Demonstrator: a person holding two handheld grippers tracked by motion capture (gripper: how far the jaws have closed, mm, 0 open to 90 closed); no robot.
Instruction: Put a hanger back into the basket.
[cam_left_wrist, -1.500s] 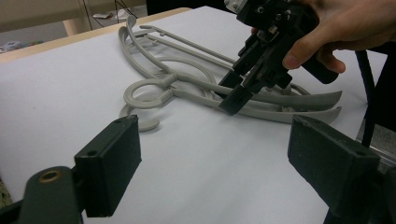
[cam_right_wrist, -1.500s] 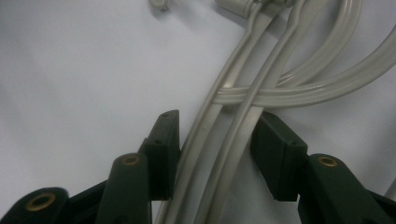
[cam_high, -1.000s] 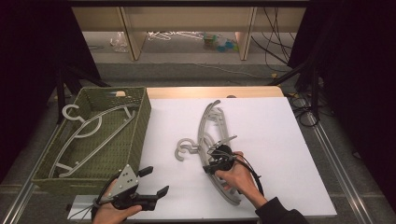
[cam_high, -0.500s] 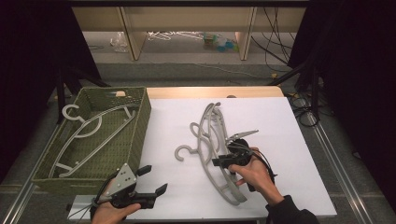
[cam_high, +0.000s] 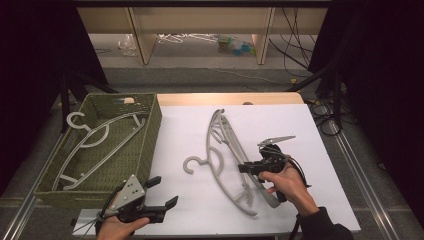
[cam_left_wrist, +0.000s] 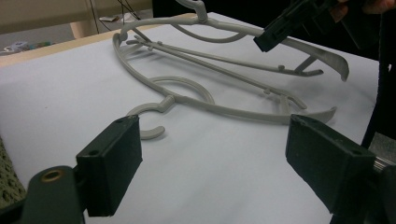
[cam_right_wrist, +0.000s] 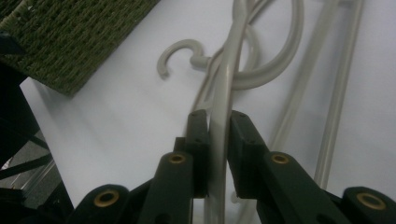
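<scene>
A recording lab or studio
Black curtains (cam_high: 35, 60) flank the white table (cam_high: 320, 135); cables (cam_high: 295, 35) trail the far floor

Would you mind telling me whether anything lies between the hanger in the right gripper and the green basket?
Nothing visible: bare white table separates the gripped hanger from the basket, though a second hanger lies underneath it.

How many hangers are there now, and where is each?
3. One lies in the green basket at left. Two overlap on the white table: one flat with its hook toward the basket, one clamped in the right gripper, its arm here. More may hide beneath.
</scene>
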